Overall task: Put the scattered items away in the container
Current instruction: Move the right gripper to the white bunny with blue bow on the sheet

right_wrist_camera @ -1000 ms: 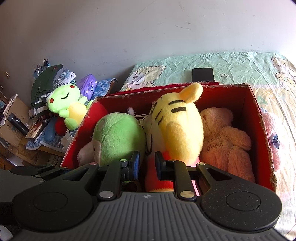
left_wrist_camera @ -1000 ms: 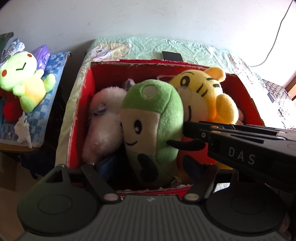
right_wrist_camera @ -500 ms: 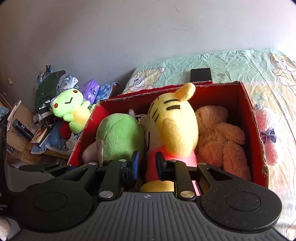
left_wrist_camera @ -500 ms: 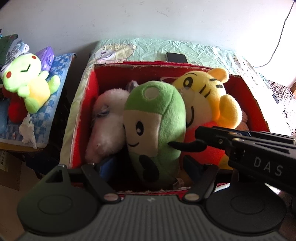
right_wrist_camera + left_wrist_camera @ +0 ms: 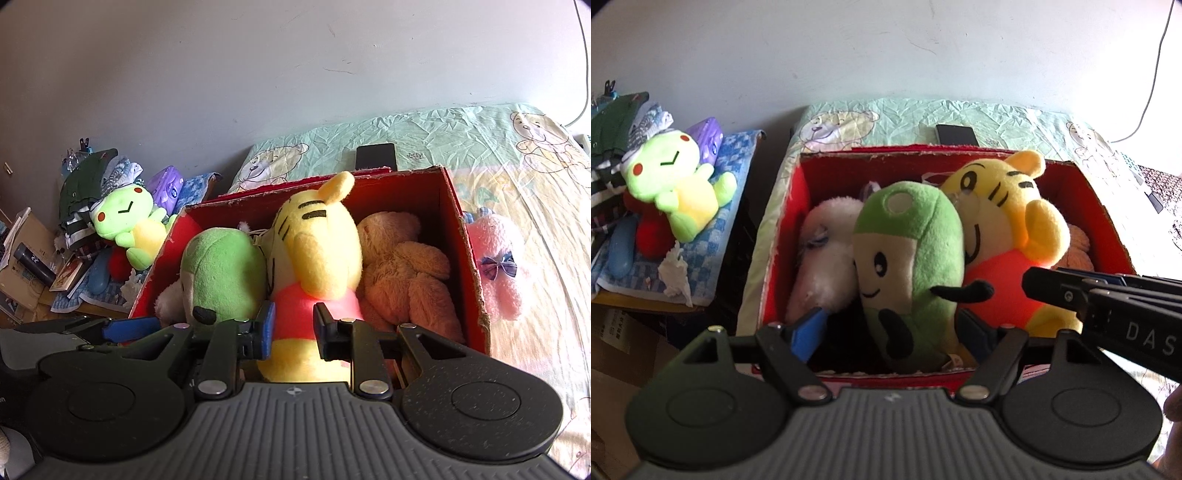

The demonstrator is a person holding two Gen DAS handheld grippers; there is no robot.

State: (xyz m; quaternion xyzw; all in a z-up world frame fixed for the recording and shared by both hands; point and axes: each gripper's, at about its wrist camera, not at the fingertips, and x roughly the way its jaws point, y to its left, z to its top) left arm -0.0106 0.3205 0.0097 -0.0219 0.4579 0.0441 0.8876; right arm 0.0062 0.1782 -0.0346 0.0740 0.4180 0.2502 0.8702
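A red cardboard box (image 5: 783,206) (image 5: 465,236) on the bed holds a white plush (image 5: 827,251), a green plush (image 5: 908,243) (image 5: 221,273), a yellow tiger (image 5: 1008,214) (image 5: 317,243) and a tan bear (image 5: 402,266). A pink plush (image 5: 498,266) lies on the bed outside the box's right wall. My left gripper (image 5: 892,330) is wide open at the box's near wall, the green plush's lower end between its fingers and untouched. My right gripper (image 5: 293,326) has a narrow gap between its fingers, just in front of the tiger's red shirt, holding nothing.
A lime frog plush (image 5: 676,184) (image 5: 125,221) sits on a cluttered side table left of the bed, among clothes and a purple pack (image 5: 709,138). A black phone (image 5: 955,133) (image 5: 375,155) lies behind the box. The wall runs close behind.
Both grippers have drawn back a little from the box, so it sits farther off in both views. The toys in the box have not moved.
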